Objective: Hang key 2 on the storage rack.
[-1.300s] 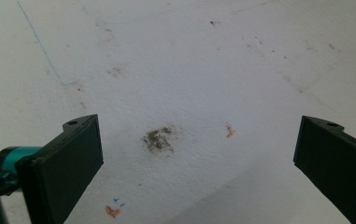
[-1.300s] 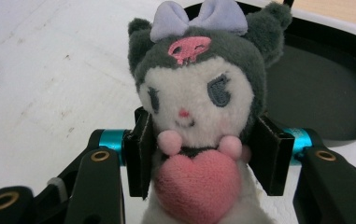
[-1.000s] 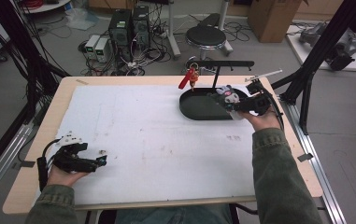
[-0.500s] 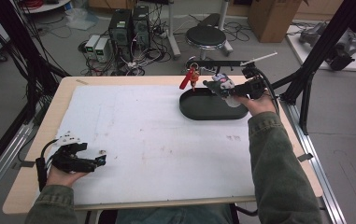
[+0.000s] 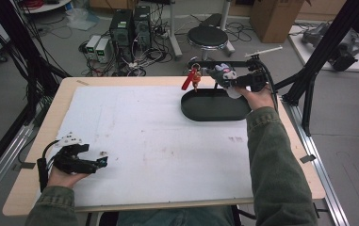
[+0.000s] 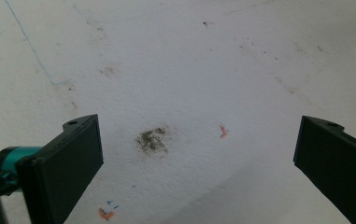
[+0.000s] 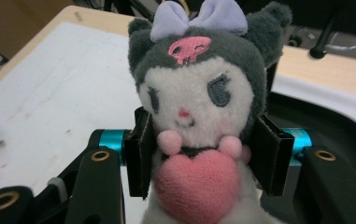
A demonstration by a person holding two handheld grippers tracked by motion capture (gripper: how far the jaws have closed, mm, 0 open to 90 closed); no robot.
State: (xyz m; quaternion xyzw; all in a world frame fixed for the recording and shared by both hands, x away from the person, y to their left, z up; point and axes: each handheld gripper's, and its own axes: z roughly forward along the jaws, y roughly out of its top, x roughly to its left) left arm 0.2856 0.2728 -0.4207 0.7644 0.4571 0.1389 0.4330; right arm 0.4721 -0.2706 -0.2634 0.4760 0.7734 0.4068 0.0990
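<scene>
A small plush toy with a grey hood, a lilac bow and a pink heart is clamped at its neck between the two black jaws of my right gripper. From above, that gripper holds the plush toy in the air over the far rim of the black oval tray. A red keychain hangs from a black bar just left of the toy. My left gripper rests at the near left of the white sheet; its jaws stand wide apart over bare, stained sheet.
The black bar stands over the tray's back edge. Beyond the table are computer boxes, a round stool and cables on the floor. Black frame posts rise at the right. The table's wooden edge borders the sheet.
My right hand has carried the plush toy up and toward the far side, from low over the tray to beside the hanging bar. The left hand has stayed put.
</scene>
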